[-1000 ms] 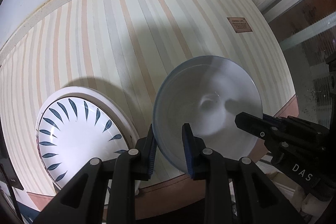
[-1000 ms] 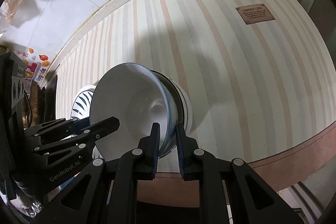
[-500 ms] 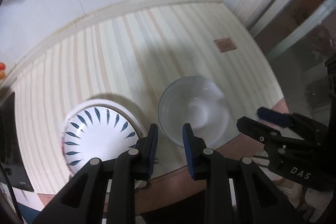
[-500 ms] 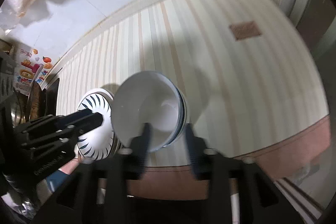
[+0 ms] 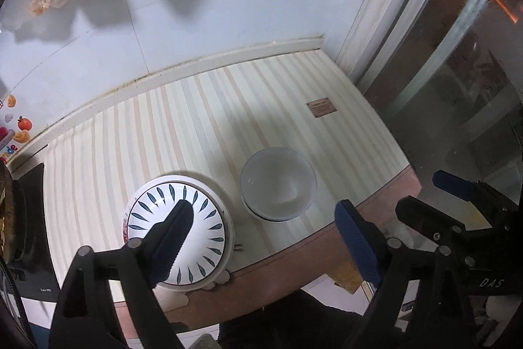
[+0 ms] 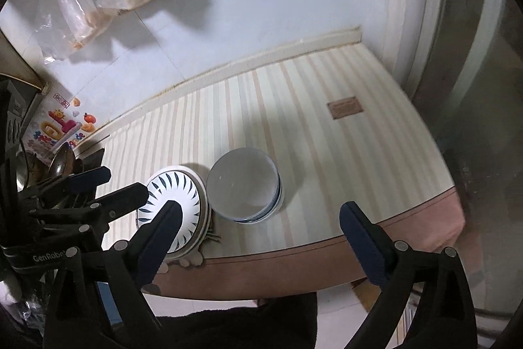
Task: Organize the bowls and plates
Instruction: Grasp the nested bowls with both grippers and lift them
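Bowls (image 5: 278,183) are seen nested in a small stack at lower centre of the left wrist view, resting on the striped tabletop (image 5: 209,120). Just left of them a stack of plates (image 5: 178,233) with a blue leaf pattern lies near the table's front edge. The left gripper (image 5: 264,228) is spread wide with nothing between its jaws, which have just been opening. The right gripper (image 6: 261,231) is likewise wide and empty, its jaws just opened too.
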{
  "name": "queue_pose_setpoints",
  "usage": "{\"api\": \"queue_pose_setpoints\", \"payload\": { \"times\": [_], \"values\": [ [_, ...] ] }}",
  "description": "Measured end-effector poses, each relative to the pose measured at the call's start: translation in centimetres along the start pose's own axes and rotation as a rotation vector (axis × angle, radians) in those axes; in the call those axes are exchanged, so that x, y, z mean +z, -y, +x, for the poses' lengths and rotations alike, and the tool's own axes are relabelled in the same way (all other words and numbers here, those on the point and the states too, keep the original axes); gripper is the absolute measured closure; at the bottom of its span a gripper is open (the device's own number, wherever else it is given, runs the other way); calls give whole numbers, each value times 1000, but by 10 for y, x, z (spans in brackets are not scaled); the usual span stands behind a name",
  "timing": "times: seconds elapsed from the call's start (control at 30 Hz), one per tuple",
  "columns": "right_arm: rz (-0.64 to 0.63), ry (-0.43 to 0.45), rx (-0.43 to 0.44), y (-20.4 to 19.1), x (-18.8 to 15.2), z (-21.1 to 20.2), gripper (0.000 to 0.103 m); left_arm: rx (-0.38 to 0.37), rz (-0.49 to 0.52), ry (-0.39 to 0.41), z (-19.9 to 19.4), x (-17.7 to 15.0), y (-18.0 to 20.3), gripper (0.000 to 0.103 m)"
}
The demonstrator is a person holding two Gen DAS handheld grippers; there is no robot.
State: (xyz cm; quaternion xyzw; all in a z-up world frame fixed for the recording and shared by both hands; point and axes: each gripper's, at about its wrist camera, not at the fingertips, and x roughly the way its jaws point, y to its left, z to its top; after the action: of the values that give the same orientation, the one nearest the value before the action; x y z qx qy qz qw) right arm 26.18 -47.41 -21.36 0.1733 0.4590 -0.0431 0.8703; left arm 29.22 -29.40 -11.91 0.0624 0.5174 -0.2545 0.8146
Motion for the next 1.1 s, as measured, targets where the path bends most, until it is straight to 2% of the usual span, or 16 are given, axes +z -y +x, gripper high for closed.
{"api": "queue_pose_setpoints", "payload": {
  "times": [0.27,0.37,0.5,0.63,0.77,0.87,1.0,1.1],
  "values": [
    [-10,90,-29,-5,-6,-56,3,-22,14,42,-32,-3,15,13],
    [-5,109,-13,-1,-5,-71,3,-18,14,66,-38,-2,18,13],
    [-16,115,11,3,-1,-72,3,24,27,124,-34,1,22,13],
    [-45,108,21,7,5,-59,3,62,7,126,-15,5,17,13],
    [-56,79,36,14,7,-31,3,107,-48,89,16,9,1,13],
    [-41,27,61,23,9,1,3,117,-109,-6,58,14,-19,13],
    [7,-94,87,39,12,61,4,45,-171,-140,108,15,-43,13],
    [70,-192,135,54,12,113,9,-8,-201,-220,143,18,-53,15]
  ]
}}
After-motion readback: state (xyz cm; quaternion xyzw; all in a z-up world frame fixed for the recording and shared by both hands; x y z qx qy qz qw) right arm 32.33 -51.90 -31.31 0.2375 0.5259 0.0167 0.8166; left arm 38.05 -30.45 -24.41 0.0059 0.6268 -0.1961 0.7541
